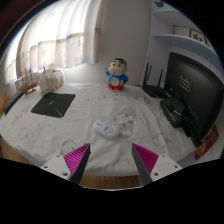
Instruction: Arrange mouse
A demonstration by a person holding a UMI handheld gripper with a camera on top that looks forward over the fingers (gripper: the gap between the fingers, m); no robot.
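Here we are looking out over a table [60, 135] spread with a pale, patterned cloth, and the gripper [113, 160] hangs just above its near edge with its fingers spread wide apart, nothing between them, the magenta pads [79, 158] showing on the inner faces. Just ahead of the fingers, a little past the near edge and close to the middle of the table, sits the mouse [104, 127], a small white one, flat on the cloth and free of the fingers. Right beside it on the right there is something clear and glassy [124, 121], touching or very nearly touching the mouse; what it is, or whether anything is in it, I cannot make out. Off toward the left edge lies a dark mouse pad [53, 103], flat and square to the table, well apart from the mouse. Behind it, at the far left corner, stands a pale jar-like container [50, 79], contents too small to tell. At the far edge, near the middle, a cartoon figurine [118, 75] stands upright in blue and red. Along the right edge sits a black monitor [193, 85], with a black router [153, 82] and its antennas just beyond it at the far right corner.
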